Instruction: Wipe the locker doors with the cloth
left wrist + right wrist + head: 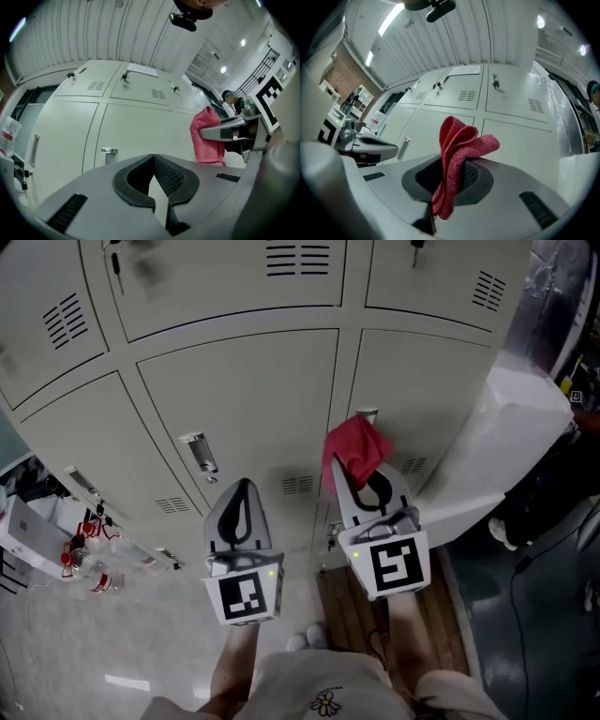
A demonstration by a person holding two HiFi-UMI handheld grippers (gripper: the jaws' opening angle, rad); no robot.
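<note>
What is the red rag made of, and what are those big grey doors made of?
The red cloth looks like soft terry or microfibre: it folds limply and shows a fuzzy weave. The locker doors look like painted sheet metal, smooth pale grey: flat panels with punched vent slots.

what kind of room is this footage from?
Likely a locker or changing area in an industrial or workplace building: a bank of pale metal lockers with vent slots and latches, under a ribbed metal ceiling with strip lights.
</note>
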